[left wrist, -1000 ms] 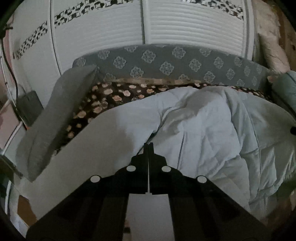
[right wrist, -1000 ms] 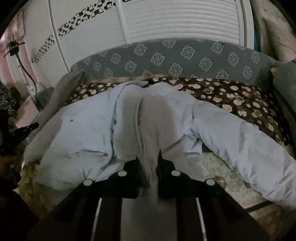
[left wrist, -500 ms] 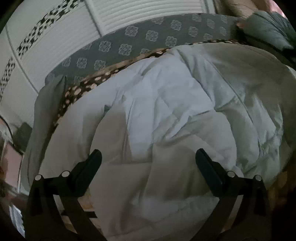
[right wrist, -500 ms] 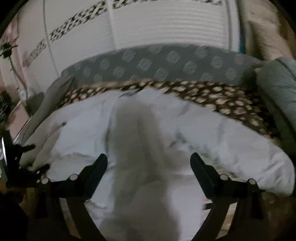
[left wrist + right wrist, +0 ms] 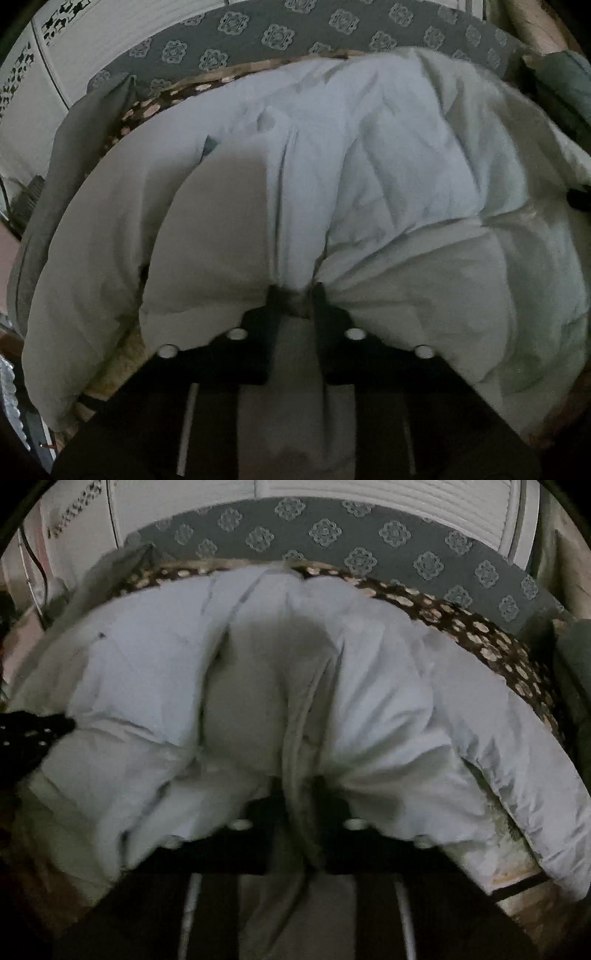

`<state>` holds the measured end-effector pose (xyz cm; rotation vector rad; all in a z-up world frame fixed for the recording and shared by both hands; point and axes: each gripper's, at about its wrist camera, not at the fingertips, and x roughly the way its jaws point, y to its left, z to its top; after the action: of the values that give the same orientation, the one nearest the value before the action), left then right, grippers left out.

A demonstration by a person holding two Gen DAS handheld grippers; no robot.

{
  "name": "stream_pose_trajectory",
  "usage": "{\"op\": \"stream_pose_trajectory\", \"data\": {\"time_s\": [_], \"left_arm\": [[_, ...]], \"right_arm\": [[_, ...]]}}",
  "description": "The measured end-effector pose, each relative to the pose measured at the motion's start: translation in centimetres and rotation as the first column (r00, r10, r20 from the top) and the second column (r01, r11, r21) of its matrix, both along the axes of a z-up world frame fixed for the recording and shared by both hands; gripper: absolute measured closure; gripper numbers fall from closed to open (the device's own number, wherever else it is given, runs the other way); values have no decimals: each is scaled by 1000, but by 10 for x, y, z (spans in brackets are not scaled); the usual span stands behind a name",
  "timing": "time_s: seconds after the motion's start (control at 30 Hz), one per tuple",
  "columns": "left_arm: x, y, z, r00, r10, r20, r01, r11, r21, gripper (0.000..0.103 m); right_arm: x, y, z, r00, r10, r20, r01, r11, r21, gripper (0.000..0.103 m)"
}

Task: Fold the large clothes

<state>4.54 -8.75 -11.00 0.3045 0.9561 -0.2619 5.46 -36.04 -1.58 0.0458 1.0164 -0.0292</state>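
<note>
Padded jacket [image 5: 369, 177], pale blue and puffy, spread across the bed over a brown flowered blanket [image 5: 491, 642], patterned grey headboard [image 5: 280, 37] behind. Left gripper [image 5: 293, 295] with jaws closed on a bunched fold at the near hem; right gripper [image 5: 299, 794] likewise clamped on a seam ridge, cloth trailing down between the jaws. Risks, as a judgement: slippery shell and thick filling, so only a thin pinch probably held and likely to slide out under a hard pull; uneven lift between the two grips likely to skew the fold; loose sleeve [image 5: 517, 746] on the right liable to drag and bunch underneath; blanket possibly caught up too.
</note>
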Motion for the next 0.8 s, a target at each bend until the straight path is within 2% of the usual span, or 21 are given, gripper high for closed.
{"op": "stream_pose_trajectory", "data": {"time_s": [0.03, 0.1, 0.13, 0.17, 0.23, 0.3, 0.37, 0.43, 0.47, 0.5, 0.53, 0.57, 0.63, 0.7, 0.8], "left_arm": [[-6, 1, 10, 1000, -3, 24, 3, 1000, -2, 93], [-16, 7, 28, 998, -6, 55, 7, 1000, -23, 94], [-22, 13, 40, 998, -8, 58, 11, 998, -55, 103], [-37, 26, 66, 994, 14, 112, -5, 997, -75, 103], [-64, 43, 101, 978, -2, 206, 16, 998, -64, 103], [-84, 59, 124, 966, 2, 260, 10, 999, -45, 103], [-88, 71, 122, 971, 8, 238, 2, 999, -43, 103], [-91, 76, 105, 981, 27, 194, -14, 997, -70, 103], [-85, 70, 87, 991, 14, 136, -5, 998, -67, 90], [-78, 61, 75, 994, 4, 111, 2, 998, -57, 73], [-77, 52, 72, 992, 0, 126, 5, 999, -44, 31], [-73, 38, 71, 987, -1, 162, 8, 999, -41, 3], [-80, 27, 76, 976, -28, 216, 41, 998, -54, 3], [-80, 4, 74, 971, -75, 228, 85, 996, -33, 3], [-71, -26, 48, 976, -125, 179, 114, 991, 66, 3]], "right_arm": [[-5, 2, 11, 1000, 4, 27, -3, 1000, -9, 96], [-19, -1, 37, 996, -9, 86, 5, 999, 39, 96], [-29, -6, 51, 992, -23, 120, 16, 998, 63, 96], [-38, -9, 61, 989, -32, 142, 21, 997, 78, 97], [-60, -18, 82, 986, -20, 167, 0, 993, 118, 103], [-76, -22, 93, 986, 12, 164, -31, 993, 115, 103], [-88, -27, 89, 992, 29, 125, -45, 990, 133, 103], [-90, -34, 72, 995, -44, 89, 33, 992, 119, 100], [-85, -35, 65, 994, -81, 70, 74, 992, 102, 90], [-80, -35, 61, 993, -103, 63, 97, 991, 93, 54], [-75, -31, 61, 991, -105, 78, 96, 989, 108, 29], [-71, -25, 64, 989, -96, 115, 81, 989, 126, 5], [-65, -8, 69, 981, -61, 186, 35, 990, 137, 5], [-53, 16, 60, 985, 12, 170, -27, 996, 86, 5], [-38, 33, 41, 990, 49, 129, -46, 999, -28, 5]]}}
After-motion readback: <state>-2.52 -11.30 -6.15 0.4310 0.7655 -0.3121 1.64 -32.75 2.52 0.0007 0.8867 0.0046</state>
